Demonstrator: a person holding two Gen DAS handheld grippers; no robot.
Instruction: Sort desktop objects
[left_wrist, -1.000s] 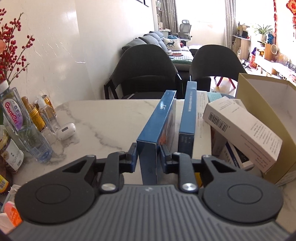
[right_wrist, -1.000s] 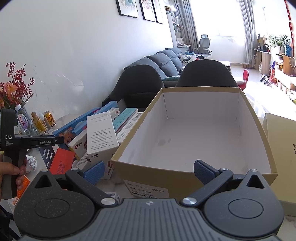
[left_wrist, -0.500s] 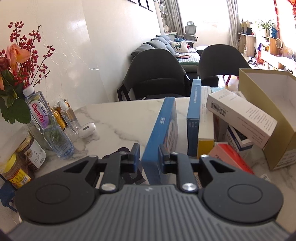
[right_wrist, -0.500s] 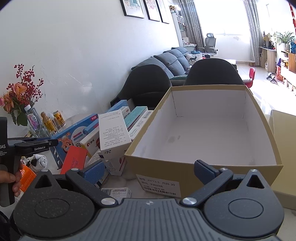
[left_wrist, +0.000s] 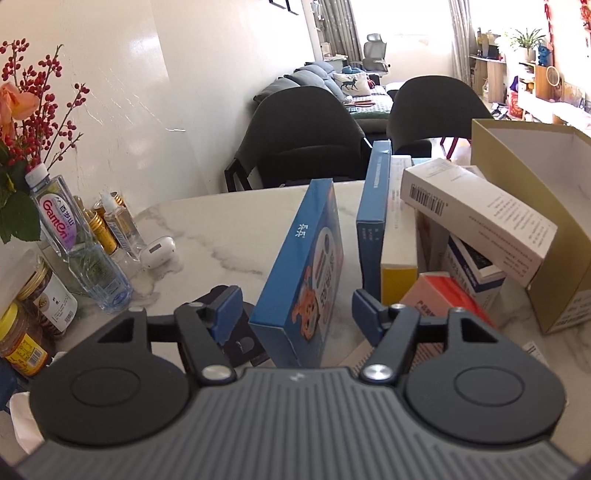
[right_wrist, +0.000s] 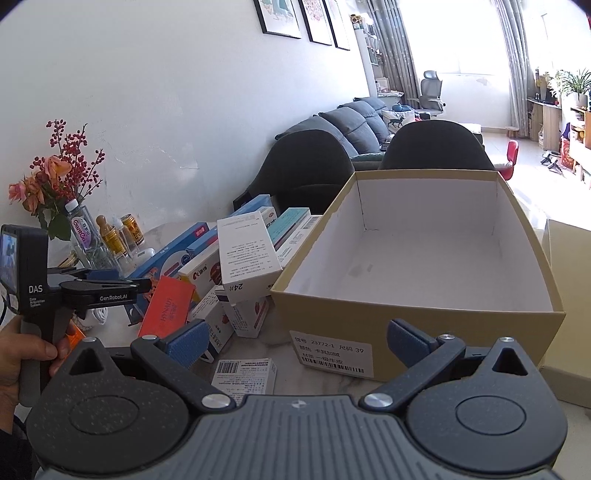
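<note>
Both pairs of jaws were seen spread wide, nothing clamped in either. Between the fingers of the left gripper (left_wrist: 297, 310) a blue cartoon box (left_wrist: 306, 273) was seen standing on edge and tilted, with a gap to the blue pad on each side; whether its near end touched the gripper body could not be told. Well to the left of those jaws, bottles (left_wrist: 79, 243) and jars (left_wrist: 22, 332) were grouped by the wall on the marble table (left_wrist: 229, 236), with a small white device (left_wrist: 159, 251) just beside them. Ahead and to the right of the jaws, a second blue box (left_wrist: 375, 218) stood on edge beside a yellow-ended one (left_wrist: 399, 258), and a white barcoded carton (left_wrist: 480, 218) was seen leaning against the tan shoebox (left_wrist: 524, 177). In the right wrist view, the left gripper was seen far to the left, held by a hand (right_wrist: 22, 365). The right gripper (right_wrist: 295, 336) was held before the near wall of the shoebox (right_wrist: 417, 321), whose white interior lay bare ahead of the jaws. A flat barcoded packet (right_wrist: 245, 376) lay just ahead of its left finger, with the pile of cartons (right_wrist: 240, 266) beyond.
</note>
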